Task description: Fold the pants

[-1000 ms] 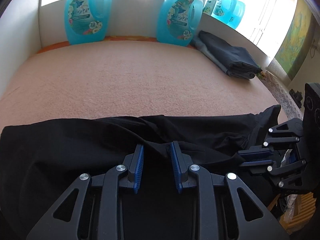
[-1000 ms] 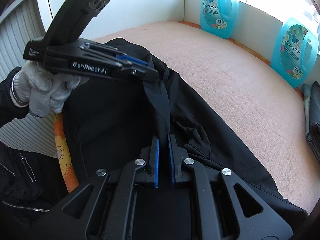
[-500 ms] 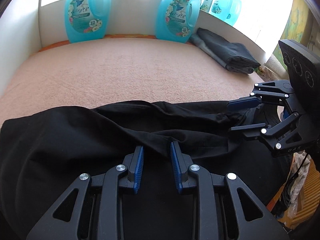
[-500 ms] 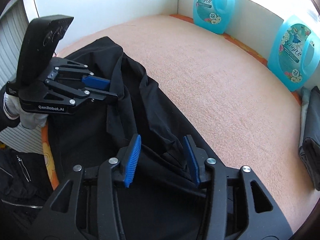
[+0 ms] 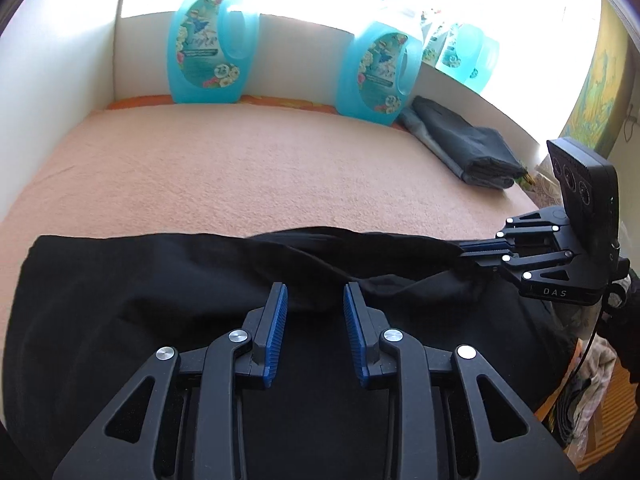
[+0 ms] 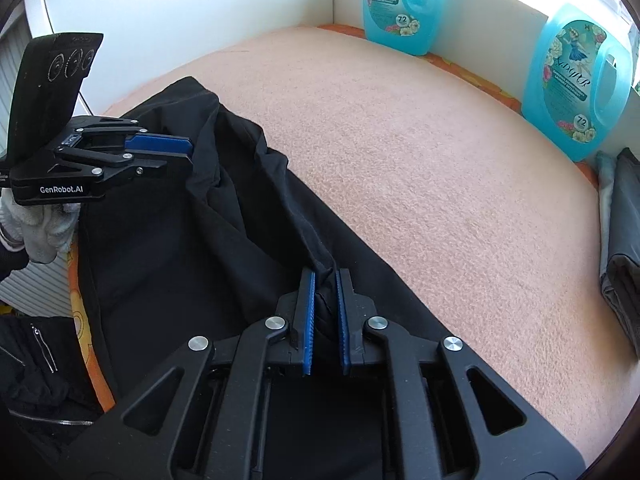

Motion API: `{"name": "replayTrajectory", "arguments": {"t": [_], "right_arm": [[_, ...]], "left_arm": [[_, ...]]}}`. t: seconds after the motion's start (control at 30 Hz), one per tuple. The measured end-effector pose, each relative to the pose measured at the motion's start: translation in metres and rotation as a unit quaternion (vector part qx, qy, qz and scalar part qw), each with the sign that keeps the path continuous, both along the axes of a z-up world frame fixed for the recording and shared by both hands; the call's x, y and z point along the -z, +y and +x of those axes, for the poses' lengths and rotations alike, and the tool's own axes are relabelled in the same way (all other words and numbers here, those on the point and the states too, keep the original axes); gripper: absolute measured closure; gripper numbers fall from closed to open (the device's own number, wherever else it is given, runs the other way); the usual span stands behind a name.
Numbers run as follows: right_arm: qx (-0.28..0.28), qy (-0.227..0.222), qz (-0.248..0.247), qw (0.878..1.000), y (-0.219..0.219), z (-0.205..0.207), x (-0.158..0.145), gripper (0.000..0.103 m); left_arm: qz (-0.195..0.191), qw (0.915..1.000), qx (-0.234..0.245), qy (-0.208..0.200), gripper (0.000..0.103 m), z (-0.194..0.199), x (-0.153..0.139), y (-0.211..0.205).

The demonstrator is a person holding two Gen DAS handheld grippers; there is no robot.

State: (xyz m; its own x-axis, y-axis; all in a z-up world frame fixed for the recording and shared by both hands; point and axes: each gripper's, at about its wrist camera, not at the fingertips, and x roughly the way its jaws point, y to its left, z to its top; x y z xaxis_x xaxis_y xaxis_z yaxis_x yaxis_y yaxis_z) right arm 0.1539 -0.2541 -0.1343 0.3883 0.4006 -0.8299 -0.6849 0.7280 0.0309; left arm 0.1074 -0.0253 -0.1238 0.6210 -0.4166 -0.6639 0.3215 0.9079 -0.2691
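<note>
Black pants lie along the near edge of a peach-coloured surface; they also show in the right wrist view. My left gripper is open, its blue pads just above the cloth with nothing between them; it also shows in the right wrist view. My right gripper is shut on a fold of the pants and pulls a ridge of cloth taut. In the left wrist view the right gripper pinches the pants' right end.
Two blue detergent bottles stand at the back wall, a third behind. A folded dark grey garment lies at the back right. White walls enclose the left and back. Clutter lies beyond the right edge.
My right gripper was shut on the pants, opened half a second ago, and is now shut on a fold again. My left gripper stayed open and has drawn back a little.
</note>
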Motion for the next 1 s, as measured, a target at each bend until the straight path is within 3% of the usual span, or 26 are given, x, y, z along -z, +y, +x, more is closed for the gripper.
{"name": "replayTrajectory", "arguments": {"t": [0.1, 0.23, 0.4, 0.53, 0.67, 0.87, 0.93, 1.0], "right_arm": [[0.021, -0.005, 0.022, 1.000, -0.009, 0.024, -0.012, 0.093], [0.065, 0.013, 0.041, 0.997, -0.015, 0.075, -0.013, 0.093], [0.123, 0.004, -0.005, 0.992, -0.017, 0.104, 0.000, 0.088], [0.135, 0.010, 0.056, 0.989, -0.034, 0.091, -0.017, 0.088], [0.086, 0.013, 0.089, 0.992, -0.028, 0.051, -0.026, 0.088], [0.080, 0.018, -0.002, 0.997, -0.005, 0.044, 0.013, 0.088], [0.088, 0.029, -0.002, 0.996, -0.009, 0.049, 0.021, 0.088], [0.086, 0.022, -0.007, 0.996, -0.008, 0.049, 0.020, 0.088]], "left_arm": [[0.012, 0.9994, -0.030, -0.008, 0.075, -0.002, -0.004, 0.022], [0.045, 0.9970, -0.053, 0.031, 0.075, 0.007, 0.017, 0.033], [0.050, 0.9966, -0.055, 0.035, 0.075, 0.005, 0.027, 0.031], [0.035, 0.9968, -0.060, 0.038, 0.075, 0.006, 0.028, 0.034], [0.029, 0.9956, -0.081, 0.035, 0.075, 0.004, 0.027, 0.045], [0.049, 0.9891, -0.134, 0.035, 0.075, 0.003, 0.029, 0.073], [0.058, 0.9862, -0.152, 0.033, 0.074, 0.002, 0.029, 0.087], [0.084, 0.9773, -0.192, 0.033, 0.074, 0.001, 0.029, 0.106]]}}
